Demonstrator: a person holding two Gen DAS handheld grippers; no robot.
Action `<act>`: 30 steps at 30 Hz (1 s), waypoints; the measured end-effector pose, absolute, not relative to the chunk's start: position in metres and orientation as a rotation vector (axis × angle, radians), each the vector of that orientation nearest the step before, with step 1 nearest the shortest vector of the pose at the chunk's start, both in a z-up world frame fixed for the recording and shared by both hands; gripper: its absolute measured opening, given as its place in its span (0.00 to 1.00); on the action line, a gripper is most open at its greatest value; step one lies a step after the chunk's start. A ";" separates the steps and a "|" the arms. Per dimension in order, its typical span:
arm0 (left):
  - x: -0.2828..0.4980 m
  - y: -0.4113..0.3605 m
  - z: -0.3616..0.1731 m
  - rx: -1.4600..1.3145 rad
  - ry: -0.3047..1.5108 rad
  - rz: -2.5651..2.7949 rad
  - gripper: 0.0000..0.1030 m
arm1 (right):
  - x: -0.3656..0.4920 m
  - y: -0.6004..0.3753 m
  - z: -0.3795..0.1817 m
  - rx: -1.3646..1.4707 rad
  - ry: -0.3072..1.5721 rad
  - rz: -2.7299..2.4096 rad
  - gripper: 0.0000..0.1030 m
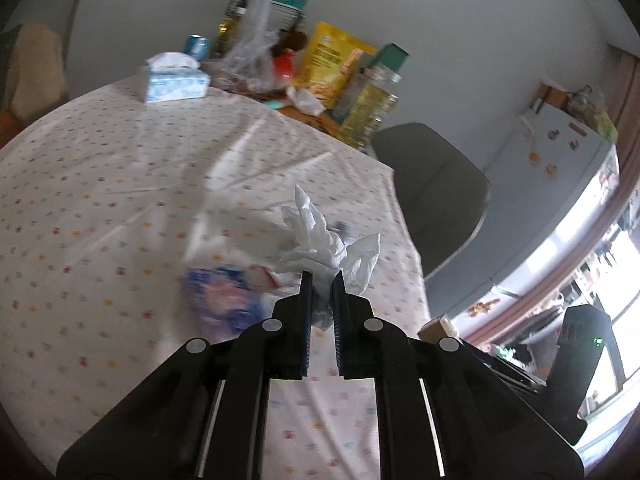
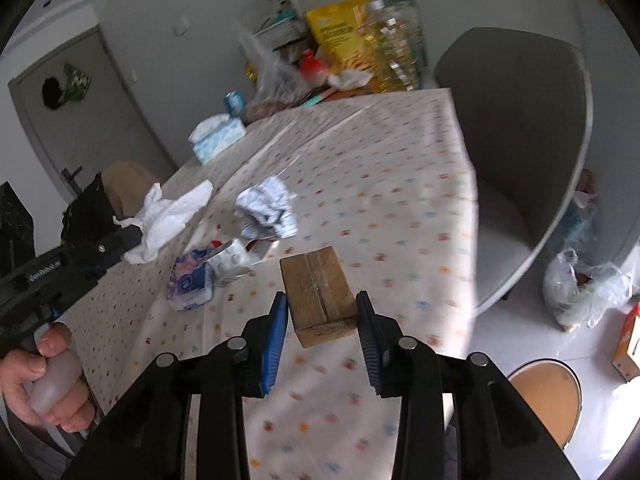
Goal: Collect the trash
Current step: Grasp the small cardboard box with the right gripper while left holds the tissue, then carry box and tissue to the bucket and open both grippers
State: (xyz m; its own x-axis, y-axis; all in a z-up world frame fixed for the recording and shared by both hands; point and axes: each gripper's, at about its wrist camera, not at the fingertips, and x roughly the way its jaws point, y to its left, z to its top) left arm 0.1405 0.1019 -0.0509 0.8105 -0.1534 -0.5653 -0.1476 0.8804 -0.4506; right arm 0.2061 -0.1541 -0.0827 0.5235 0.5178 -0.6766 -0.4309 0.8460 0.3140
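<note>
My left gripper is shut on a crumpled white tissue and holds it over the dotted tablecloth; the tissue also shows in the right wrist view. My right gripper is open, its fingers on either side of a small cardboard box lying on the cloth. Other trash lies on the table: a blue-white crumpled paper ball, a purple-blue tissue pack and a white wrapper. The pack also shows blurred in the left wrist view.
A tissue box, oil bottles, a yellow bag and a plastic bag crowd the table's far end. A grey chair stands at the right edge. A plastic bag and a round stool are on the floor.
</note>
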 end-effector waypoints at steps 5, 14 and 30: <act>0.150 0.064 -0.046 -0.466 0.646 -0.070 0.09 | 0.199 -0.199 -0.073 0.155 0.816 0.505 0.34; 0.168 -0.005 -0.053 -0.408 0.694 -0.176 0.10 | 0.192 -0.279 -0.074 0.222 0.788 0.374 0.34; 0.201 -0.125 -0.074 -0.288 0.803 -0.346 0.09 | 0.180 -0.412 -0.125 0.377 0.831 0.113 0.39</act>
